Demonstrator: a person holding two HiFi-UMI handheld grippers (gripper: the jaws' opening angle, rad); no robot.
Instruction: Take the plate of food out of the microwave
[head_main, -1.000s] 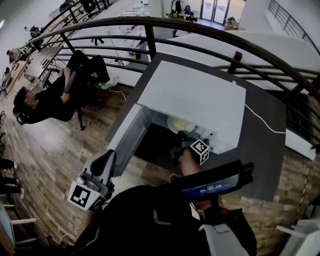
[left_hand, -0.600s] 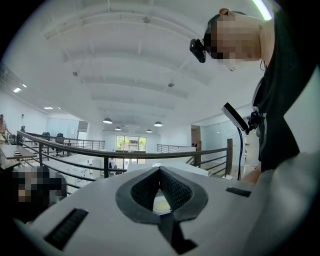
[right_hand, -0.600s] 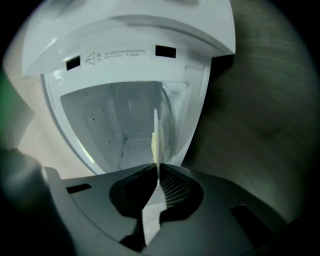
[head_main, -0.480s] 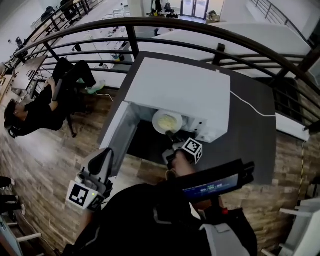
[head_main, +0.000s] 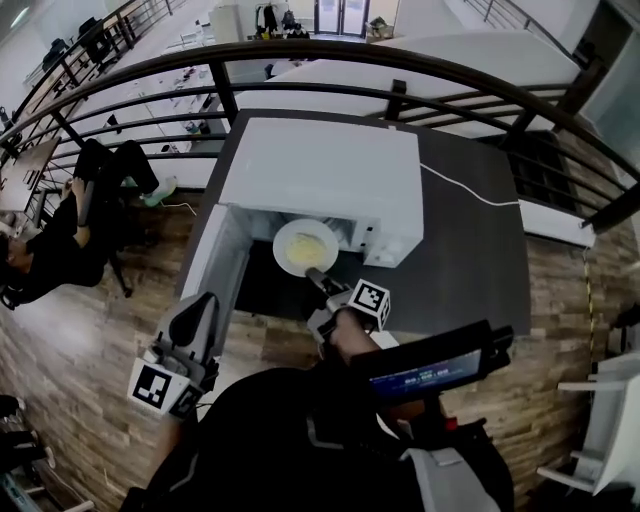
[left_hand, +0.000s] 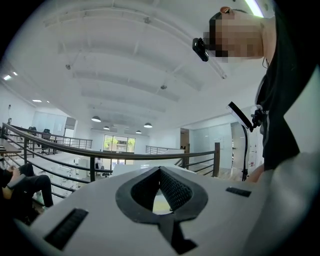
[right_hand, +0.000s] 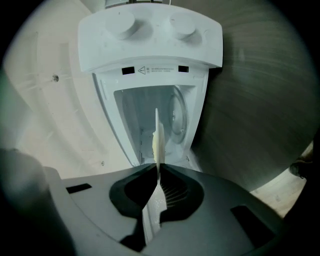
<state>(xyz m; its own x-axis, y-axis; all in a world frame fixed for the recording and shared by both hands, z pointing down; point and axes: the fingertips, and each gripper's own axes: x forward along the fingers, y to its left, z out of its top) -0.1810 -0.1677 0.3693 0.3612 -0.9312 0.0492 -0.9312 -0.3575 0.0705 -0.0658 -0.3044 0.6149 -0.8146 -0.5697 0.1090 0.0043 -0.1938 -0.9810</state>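
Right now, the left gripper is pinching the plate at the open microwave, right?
No: the right gripper pinches the plate at the open microwave. The right gripper view shows its rim between the jaws.

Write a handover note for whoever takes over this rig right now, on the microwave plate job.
Right gripper: shut on the rim of the plate of food, carrying it.
Left gripper: shut, empty, low at the person's left, away from the work.
Plate: at the open mouth of the microwave, most of it past the front. The door is swung open to the left.
Done: door open, plate gripped and largely out.
Left: draw the plate fully clear and set it down, probably on the dark table right of the microwave.
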